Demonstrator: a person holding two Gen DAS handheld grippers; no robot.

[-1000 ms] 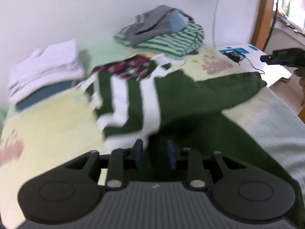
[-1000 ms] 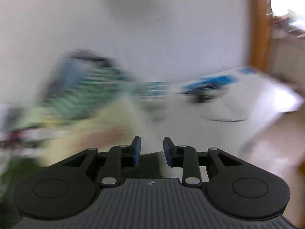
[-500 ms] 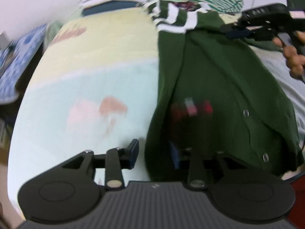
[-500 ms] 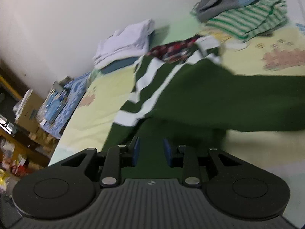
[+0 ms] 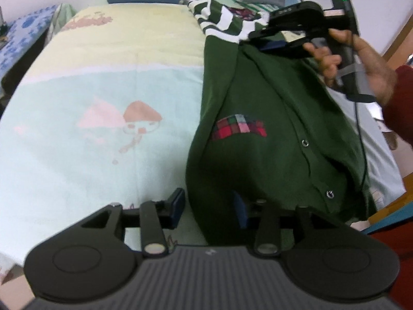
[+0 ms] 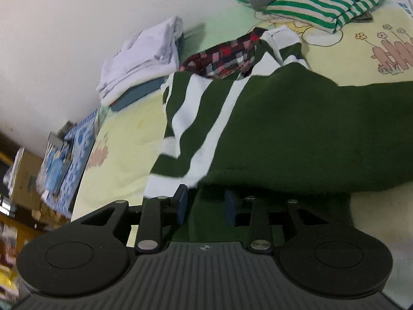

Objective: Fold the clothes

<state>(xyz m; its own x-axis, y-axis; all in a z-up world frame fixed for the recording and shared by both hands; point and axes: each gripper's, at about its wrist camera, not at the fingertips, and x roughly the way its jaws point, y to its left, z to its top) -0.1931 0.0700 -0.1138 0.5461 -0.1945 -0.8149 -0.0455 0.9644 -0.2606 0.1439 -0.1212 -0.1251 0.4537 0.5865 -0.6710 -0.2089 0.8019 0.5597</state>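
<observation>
A dark green jacket [image 5: 258, 155] with snap buttons and a plaid patch [image 5: 240, 129] lies lengthwise on the bed. Its green-and-white striped collar end [image 5: 219, 20] is at the far side. My left gripper [image 5: 208, 208] is at the near hem. Its jaws are opening; the hem lies between them and the left pad stands clear of the cloth. My right gripper [image 6: 205, 205] is at the collar end of the jacket [image 6: 309, 129]. Its jaws are opening too, with green cloth loose between them. In the left wrist view a hand [image 5: 361, 59] holds that right gripper [image 5: 260, 41].
The bed carries a pale yellow and mint blanket [image 5: 103, 103]. A folded white and blue stack [image 6: 144, 56] sits by the wall, and a green-striped heap [image 6: 317, 2] lies further along. A blue-patterned cloth [image 5: 20, 33] and cluttered shelves [image 6: 25, 168] are beside the bed.
Both views swung from the far clothes and wall down onto the green jacket. The left gripper came to the near hem, the right to the collar end. Both pairs of jaws have widened.
</observation>
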